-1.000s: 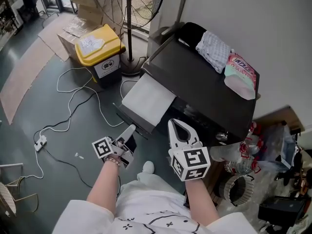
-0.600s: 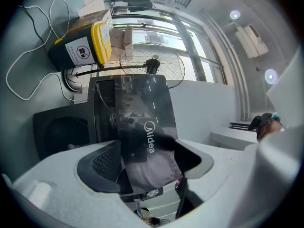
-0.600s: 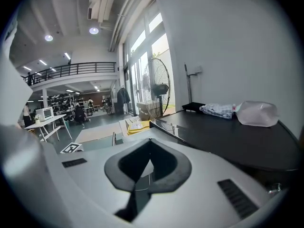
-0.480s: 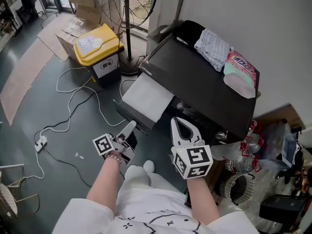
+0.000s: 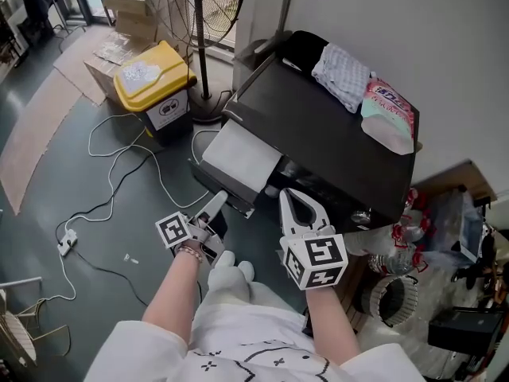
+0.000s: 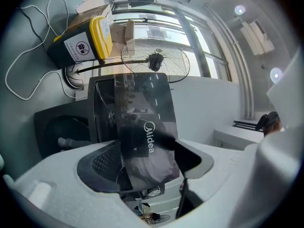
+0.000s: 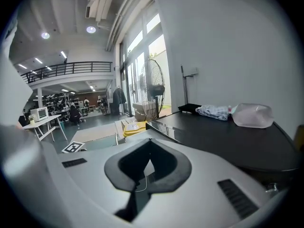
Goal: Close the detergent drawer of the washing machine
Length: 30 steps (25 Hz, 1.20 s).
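1. The left gripper [image 5: 216, 204] has crept closer than a second ago, its jaws wide apart and framing the drawer's glossy front. Contact is hard to judge.
2. The detergent drawer [image 5: 238, 159] juts out of the washing machine [image 5: 326, 146], its inside unseen.
3. The right gripper [image 5: 290, 199] has barely moved, its jaws closed on nothing.

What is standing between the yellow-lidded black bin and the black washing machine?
A black pedestal fan: its pole and round base stand between the bin and the washing machine. The head view shows it.
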### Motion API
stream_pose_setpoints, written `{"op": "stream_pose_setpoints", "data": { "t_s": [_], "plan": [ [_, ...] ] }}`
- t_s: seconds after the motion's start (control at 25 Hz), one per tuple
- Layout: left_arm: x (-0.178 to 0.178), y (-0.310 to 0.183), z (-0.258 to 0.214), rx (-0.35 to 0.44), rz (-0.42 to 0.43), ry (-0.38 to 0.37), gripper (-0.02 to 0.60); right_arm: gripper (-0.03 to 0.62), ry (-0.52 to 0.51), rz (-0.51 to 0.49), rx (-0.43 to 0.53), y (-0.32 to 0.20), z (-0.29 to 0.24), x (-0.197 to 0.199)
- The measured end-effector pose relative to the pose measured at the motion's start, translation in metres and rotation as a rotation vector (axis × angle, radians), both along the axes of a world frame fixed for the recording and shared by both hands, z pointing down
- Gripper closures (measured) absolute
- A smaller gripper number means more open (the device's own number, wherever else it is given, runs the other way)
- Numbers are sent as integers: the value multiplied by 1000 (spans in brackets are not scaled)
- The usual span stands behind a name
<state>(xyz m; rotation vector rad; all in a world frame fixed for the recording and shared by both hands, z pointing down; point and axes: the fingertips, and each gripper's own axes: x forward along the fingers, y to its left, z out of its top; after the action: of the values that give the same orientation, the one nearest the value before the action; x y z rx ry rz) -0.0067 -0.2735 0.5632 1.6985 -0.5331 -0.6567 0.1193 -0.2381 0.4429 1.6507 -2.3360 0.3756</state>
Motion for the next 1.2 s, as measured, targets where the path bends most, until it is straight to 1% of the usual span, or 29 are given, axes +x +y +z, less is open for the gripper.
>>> {"op": "stream_pose_setpoints", "data": {
  "t_s": [0.16, 0.64, 0.88, 1.2],
  "plan": [
    [6, -5, 1, -22, 24, 0, 245, 602, 4, 19, -1, -3, -3, 2],
    [35, -49, -3, -37, 79, -7, 245, 602, -5, 104, 1, -26, -8, 24],
    [49, -69, -3, -44, 102, -6, 245, 602, -6, 131, -10, -38, -7, 34],
    [58, -83, -2, -55, 123, -7, 245, 602, -8, 155, -22, -49, -3, 41]
  ]
}}
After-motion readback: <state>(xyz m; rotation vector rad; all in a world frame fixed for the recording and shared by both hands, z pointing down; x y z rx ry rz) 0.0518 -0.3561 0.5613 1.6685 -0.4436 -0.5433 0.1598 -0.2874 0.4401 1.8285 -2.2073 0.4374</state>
